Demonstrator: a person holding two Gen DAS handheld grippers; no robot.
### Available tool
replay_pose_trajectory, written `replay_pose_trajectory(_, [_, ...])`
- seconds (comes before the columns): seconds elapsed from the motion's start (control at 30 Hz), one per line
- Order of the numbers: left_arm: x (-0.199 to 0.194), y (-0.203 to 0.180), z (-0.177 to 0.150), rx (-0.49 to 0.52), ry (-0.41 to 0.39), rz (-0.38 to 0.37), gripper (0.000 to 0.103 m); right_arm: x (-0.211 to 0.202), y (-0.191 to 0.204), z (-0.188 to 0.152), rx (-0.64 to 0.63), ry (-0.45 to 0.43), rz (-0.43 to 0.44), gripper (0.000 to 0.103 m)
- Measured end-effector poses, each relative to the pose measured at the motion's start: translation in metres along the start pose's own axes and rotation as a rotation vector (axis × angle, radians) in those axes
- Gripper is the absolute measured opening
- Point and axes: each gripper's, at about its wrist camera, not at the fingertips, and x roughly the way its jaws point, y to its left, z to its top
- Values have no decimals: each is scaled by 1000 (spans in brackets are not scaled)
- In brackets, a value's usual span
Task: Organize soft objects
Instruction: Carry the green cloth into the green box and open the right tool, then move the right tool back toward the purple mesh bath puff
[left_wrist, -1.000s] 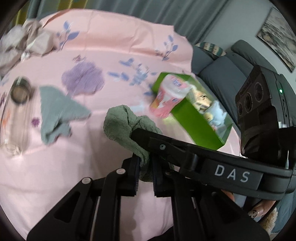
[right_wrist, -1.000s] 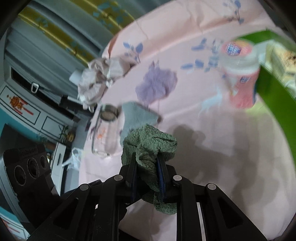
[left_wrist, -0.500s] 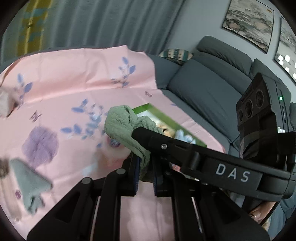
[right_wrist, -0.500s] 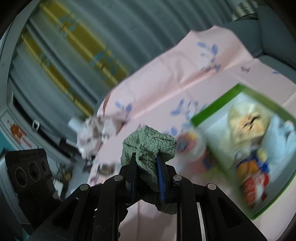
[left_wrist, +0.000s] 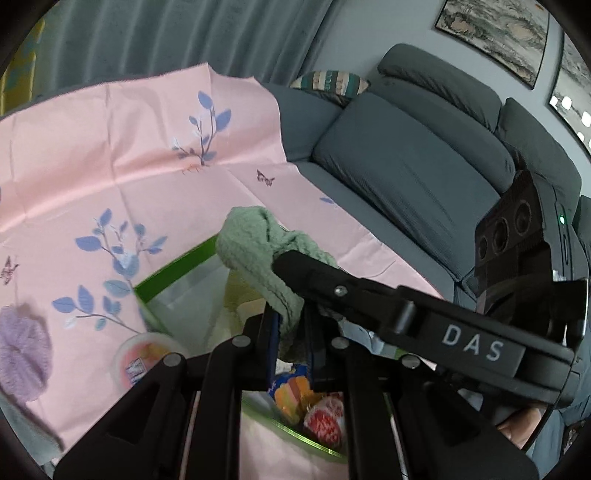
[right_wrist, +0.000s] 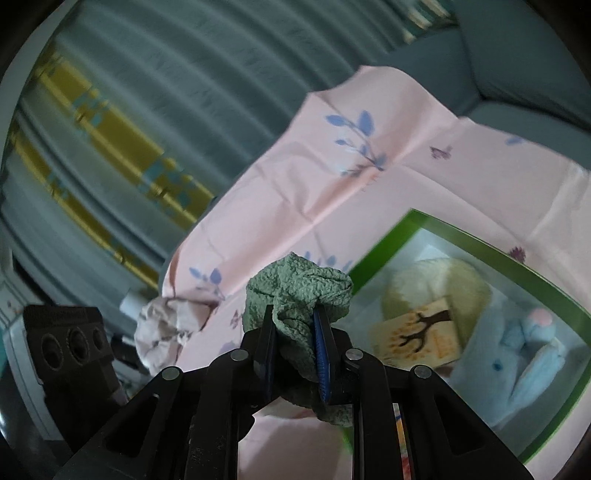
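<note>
A crumpled green knitted cloth (left_wrist: 258, 243) hangs pinched between both grippers. My left gripper (left_wrist: 293, 332) is shut on its lower part. One of the right gripper's fingers (left_wrist: 332, 284) crosses in from the right onto the same cloth. In the right wrist view, my right gripper (right_wrist: 293, 332) is shut on the green cloth (right_wrist: 299, 288), which bulges above the pads. Right under the cloth is the green box (left_wrist: 173, 266), open at the top. The green box (right_wrist: 384, 240) holds a cream plush (right_wrist: 432, 280), a blue plush (right_wrist: 517, 347) and a block with a tree picture (right_wrist: 417, 336).
A pink floral sheet (left_wrist: 129, 155) covers the surface. On it lie a purple cloth (left_wrist: 22, 350), a pink cup (left_wrist: 144, 358) beside the box, and a crumpled beige cloth (right_wrist: 166, 328) farther off. A grey sofa (left_wrist: 406, 166) stands behind, with curtains at the back.
Both grippers have carried the green cloth together from over the open sheet to above the green box. The purple cloth and the pink cup have slid to the left edge of the left wrist view.
</note>
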Motion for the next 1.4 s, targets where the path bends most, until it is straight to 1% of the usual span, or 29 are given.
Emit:
replay_pose_trajectory(0.1, [16, -1, 4, 11, 11, 23, 8, 3, -13, 4, 19, -29, -1, 21])
replay_pose_trajectory(0.2, [25, 2, 6, 3, 14, 42, 8, 11, -24, 7, 51, -38, -5, 21])
replay_pose_trajectory(0.3, [30, 5, 7, -1, 13, 70, 15, 14, -31, 9, 78, -62, 6, 21])
replay_pose_trajectory(0.37, [30, 6, 9, 2, 0, 87, 29, 15, -36, 10, 107, -85, -5, 21])
replay_pose_trajectory(0.43, [24, 9, 10, -7, -10, 93, 58, 13, -41, 10, 141, -126, -17, 21])
replay_pose_trajectory(0.5, [19, 11, 12, -19, -5, 105, 63, 11, -44, 11, 158, -155, -19, 21])
replay_pose_trajectory(0.57, [10, 13, 14, -28, -12, 123, 63, 10, -43, 13, 152, -153, -55, 22])
replay_pose_trajectory(0.6, [4, 15, 15, -30, -21, 133, 63, 9, -41, 13, 141, -148, -81, 24])
replay_pose_trajectory(0.63, [-5, 17, 15, -36, -37, 141, 64, 8, -39, 14, 129, -149, -101, 31])
replay_pose_trajectory(0.67, [-12, 20, 14, -43, -50, 148, 66, 6, -38, 14, 122, -154, -108, 47])
replay_pose_trajectory(0.7, [-21, 23, 13, -53, -59, 157, 70, 4, -37, 14, 118, -160, -102, 57])
replay_pose_trajectory(0.73, [-31, 28, 11, -69, -67, 173, 71, 1, -37, 14, 122, -167, -82, 78])
replay_pose_trajectory(0.77, [-39, 32, 8, -80, -73, 183, 71, -2, -36, 13, 126, -176, -58, 83])
replay_pose_trajectory(0.8, [-46, 35, 5, -90, -80, 191, 72, -4, -34, 13, 123, -183, -41, 83])
replay_pose_trajectory(0.83, [-56, 41, 0, -108, -88, 202, 74, -6, -31, 13, 116, -184, -34, 83])
replay_pose_trajectory(0.93, [-80, 58, -15, -154, -89, 255, 79, -13, -20, 11, 83, -163, -50, 83])
replay_pose_trajectory(1.03, [-105, 79, -37, -204, -91, 334, 83, -13, -8, 6, 53, -118, -55, 83])
replay_pose_trajectory(1.1, [-122, 92, -58, -244, -86, 401, 83, -14, 1, 0, 39, -89, -67, 83])
replay_pose_trajectory(1.23, [-150, 115, -99, -312, -79, 474, 83, -13, 25, -18, -31, -40, -96, 83])
replay_pose_trajectory(1.3, [-164, 125, -119, -349, -73, 502, 83, -12, 40, -28, -74, -11, -92, 83])
replay_pose_trajectory(1.4, [-184, 140, -150, -412, -68, 545, 83, -9, 66, -45, -147, 48, -62, 83])
